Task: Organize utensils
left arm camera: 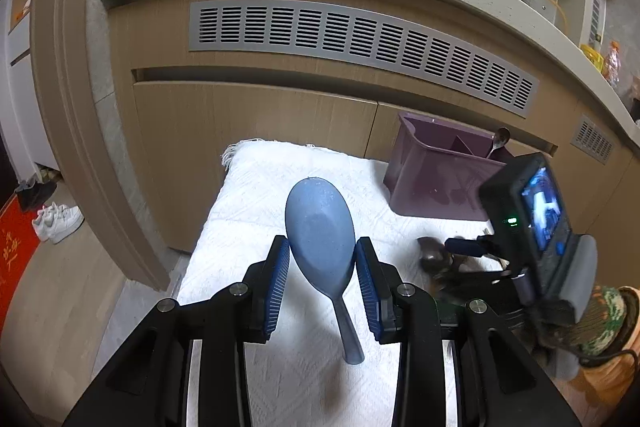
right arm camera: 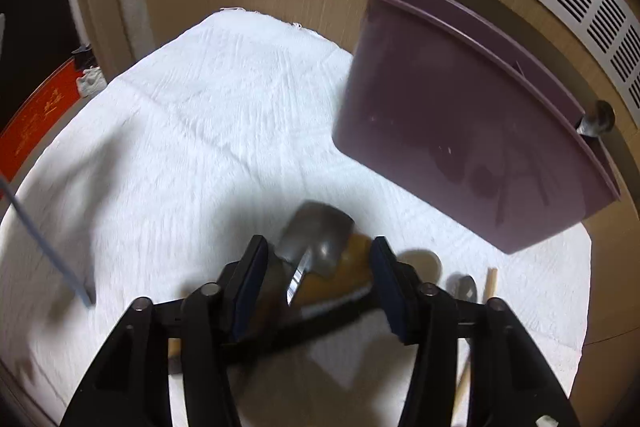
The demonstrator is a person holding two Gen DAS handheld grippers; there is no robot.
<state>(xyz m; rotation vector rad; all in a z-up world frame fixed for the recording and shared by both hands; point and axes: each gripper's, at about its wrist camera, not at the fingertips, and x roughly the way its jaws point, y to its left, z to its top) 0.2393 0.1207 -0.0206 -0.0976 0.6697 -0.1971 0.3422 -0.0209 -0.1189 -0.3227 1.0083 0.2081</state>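
Note:
A blue rice paddle (left arm camera: 320, 227) stands between the pads of my left gripper (left arm camera: 322, 261), head up, handle end down on the white towel (left arm camera: 248, 211); the pads touch the head's sides. The handle end also shows in the right wrist view (right arm camera: 60, 263). My right gripper (right arm camera: 318, 269) is open over a pile of utensils: a metal spoon (right arm camera: 316, 231) and a wooden spoon (right arm camera: 344, 275) lie between its fingers. The purple utensil holder (right arm camera: 452, 131) stands at the back right with a metal spoon handle (right arm camera: 596, 119) sticking out; it also shows in the left wrist view (left arm camera: 436, 183).
More utensils lie to the right of my right gripper: a small metal spoon (right arm camera: 464, 287) and wooden chopsticks (right arm camera: 490, 283). A wooden cabinet with a grey vent (left arm camera: 360, 39) rises behind the towel. White shoes (left arm camera: 56, 223) lie on the floor at left.

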